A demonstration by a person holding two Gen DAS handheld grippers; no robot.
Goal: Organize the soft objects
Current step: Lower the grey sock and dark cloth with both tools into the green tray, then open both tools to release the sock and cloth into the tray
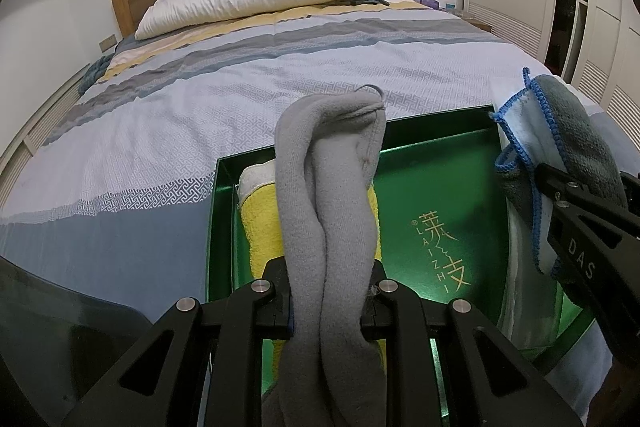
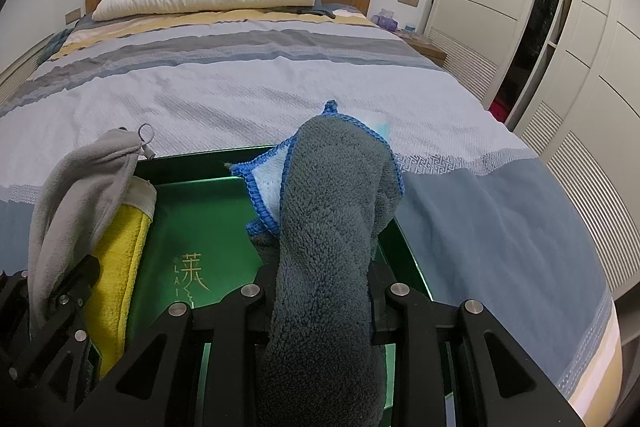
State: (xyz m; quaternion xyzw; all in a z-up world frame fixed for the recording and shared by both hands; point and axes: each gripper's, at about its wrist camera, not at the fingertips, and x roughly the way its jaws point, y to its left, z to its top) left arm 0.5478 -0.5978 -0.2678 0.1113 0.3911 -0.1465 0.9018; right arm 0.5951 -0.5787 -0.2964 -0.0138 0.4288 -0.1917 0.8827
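Left wrist view. Your left gripper [image 1: 328, 311] is clamped on a rolled light-grey cloth [image 1: 330, 187], jaws pinched tight around its middle. The roll rises past the fingers towards the far side, its free end topped by a small hanging loop. It hangs over the green box [image 1: 440, 187], which sits on the near part of the bed [image 1: 240, 87]. A yellow towel [image 1: 260, 227] already lies along the box's left wall. Expect the grey cloth to be light, limp and squashy: nothing fragile, but the ends will flop and a loose roll may unwind when let go. Mid-roll is the right place to hold. At far right you see your right gripper [image 1: 560, 195] carrying a dark-grey cloth with blue stitched edging [image 1: 552, 131].

Right wrist view. Your right gripper [image 2: 322, 303] is closed on that dark-grey plush cloth [image 2: 332, 207], folded into a thick bundle; a pale face with blue edging shows at its left. It's bulkier and fluffier than the light one, so the pads sink in and the grip looks secure. It hovers over the right half of the box [image 2: 192, 227]; the light-grey roll [image 2: 80, 195] and your left gripper [image 2: 68, 291] sit at left, above the yellow towel [image 2: 116, 267].

Pose: both grippers tip steeply downward, side by side, near the box's near edge. The green floor between them is bare, which I judge is room for both.
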